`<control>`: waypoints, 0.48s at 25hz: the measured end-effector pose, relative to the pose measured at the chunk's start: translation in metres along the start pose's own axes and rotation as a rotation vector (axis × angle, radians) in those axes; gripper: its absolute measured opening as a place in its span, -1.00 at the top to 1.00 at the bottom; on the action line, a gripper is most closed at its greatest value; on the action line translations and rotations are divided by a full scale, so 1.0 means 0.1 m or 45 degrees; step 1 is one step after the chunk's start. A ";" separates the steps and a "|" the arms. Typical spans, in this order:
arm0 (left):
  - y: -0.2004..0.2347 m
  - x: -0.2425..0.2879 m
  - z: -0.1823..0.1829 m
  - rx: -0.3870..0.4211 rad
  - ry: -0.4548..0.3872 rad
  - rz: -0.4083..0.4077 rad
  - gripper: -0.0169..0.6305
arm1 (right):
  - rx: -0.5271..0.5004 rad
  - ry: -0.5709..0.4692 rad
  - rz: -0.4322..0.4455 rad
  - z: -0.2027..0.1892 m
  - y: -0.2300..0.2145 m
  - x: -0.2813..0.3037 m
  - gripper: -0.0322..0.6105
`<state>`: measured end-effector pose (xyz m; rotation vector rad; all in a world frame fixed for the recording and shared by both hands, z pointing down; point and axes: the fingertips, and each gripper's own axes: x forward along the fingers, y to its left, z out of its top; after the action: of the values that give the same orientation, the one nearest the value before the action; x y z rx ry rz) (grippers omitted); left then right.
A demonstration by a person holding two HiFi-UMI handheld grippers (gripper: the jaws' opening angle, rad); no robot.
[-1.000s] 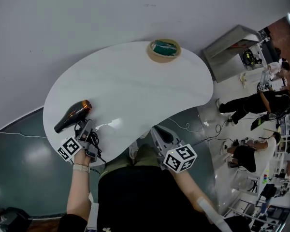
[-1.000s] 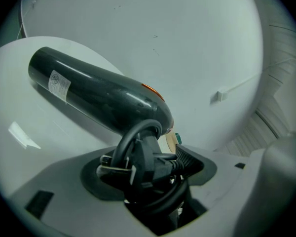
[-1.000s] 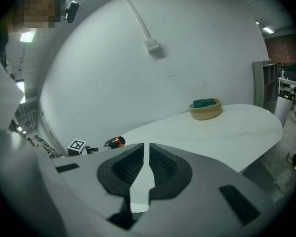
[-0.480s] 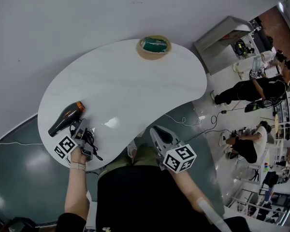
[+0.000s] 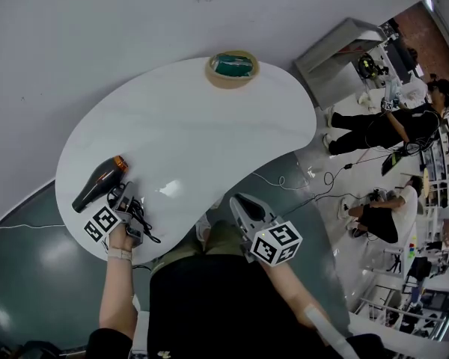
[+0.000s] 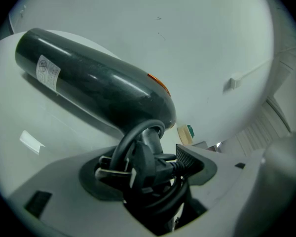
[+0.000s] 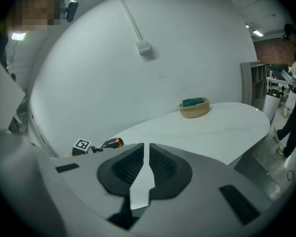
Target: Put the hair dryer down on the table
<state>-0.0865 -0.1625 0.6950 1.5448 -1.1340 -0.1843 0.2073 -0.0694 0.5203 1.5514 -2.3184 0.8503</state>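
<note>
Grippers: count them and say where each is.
2. The left gripper at the left edge of the table, holding the hair dryer; the right gripper off its near edge, shut and empty.

The person wears a black top point(image 5: 202, 305) with olive clothing point(image 5: 226, 239) showing at its 12 o'clock edge, and a pale wristband point(image 5: 120, 255) on the left wrist. The left gripper point(image 5: 120, 198) and right gripper point(image 5: 237, 199) are light grey shells with dark ribbed pads lining the jaws. The left cube point(image 5: 101, 221) and right cube point(image 5: 277, 243) are white, printed with black square markers
</note>
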 end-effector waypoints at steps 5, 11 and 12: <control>0.04 0.02 -0.05 0.057 0.027 0.039 -0.06 | -0.006 0.010 0.003 -0.02 0.01 0.03 0.76; 0.06 0.06 -0.07 0.100 0.055 0.058 -0.06 | -0.016 0.012 0.014 -0.02 0.03 0.08 0.76; 0.07 0.06 -0.07 0.111 0.063 0.070 -0.06 | -0.019 0.012 0.017 -0.01 0.03 0.10 0.76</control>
<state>-0.0826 -0.1615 0.7059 1.5841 -1.1571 -0.0597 0.2001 -0.0751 0.5249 1.5245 -2.3252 0.8401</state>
